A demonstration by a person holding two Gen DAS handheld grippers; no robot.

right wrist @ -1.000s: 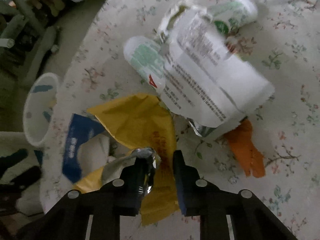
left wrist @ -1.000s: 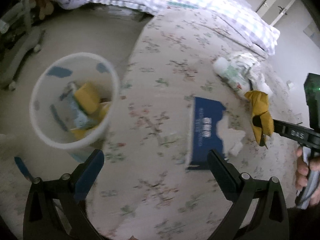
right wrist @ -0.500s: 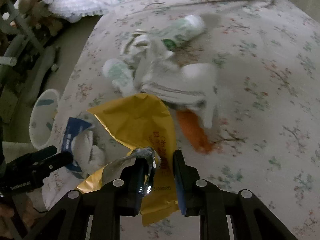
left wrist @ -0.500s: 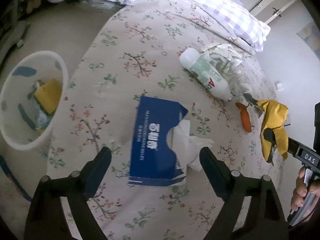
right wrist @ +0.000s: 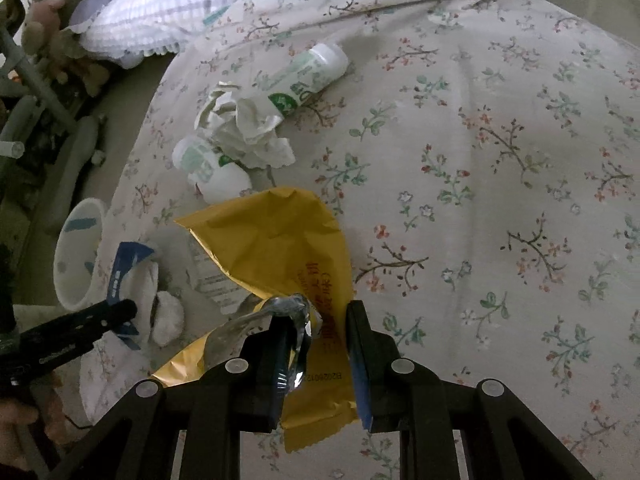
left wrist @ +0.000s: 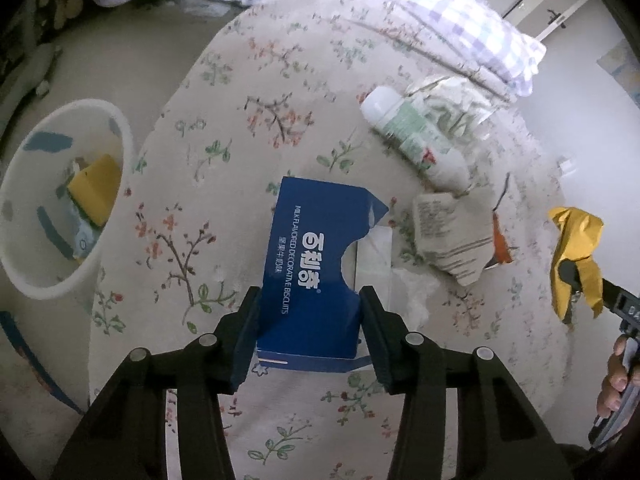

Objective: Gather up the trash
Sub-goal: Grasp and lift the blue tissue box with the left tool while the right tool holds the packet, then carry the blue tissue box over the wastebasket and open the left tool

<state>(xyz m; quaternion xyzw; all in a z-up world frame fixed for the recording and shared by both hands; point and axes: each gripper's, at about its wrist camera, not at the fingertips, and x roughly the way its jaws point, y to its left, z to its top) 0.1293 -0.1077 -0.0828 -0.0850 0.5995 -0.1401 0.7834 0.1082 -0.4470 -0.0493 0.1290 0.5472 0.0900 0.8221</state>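
Left wrist view, left to right: white trash bin stood on the floor at the left edge of the bed, with a yellow wrapper and other scraps inside. Blue biscuit box lay flat on the floral bedspread, center, torn open at its right side with white tissue spilling out. Left gripper had its fingers against both long sides of the box's near end, closed onto it. Right of the box: a printed paper scrap, then an orange wrapper piece. Farther off, a white bottle with green label lay on its side next to crumpled plastic. Checked pillow along the far edge.

Far right: yellow snack wrapper hung clear of the bed, pinched in the right gripper; a hand was on its handle.

Right wrist view: right gripper fingers clamped the yellow wrapper, silver lining folded over the left finger. Bin and box sat at left; two bottles and crumpled paper sat farther up the bed.
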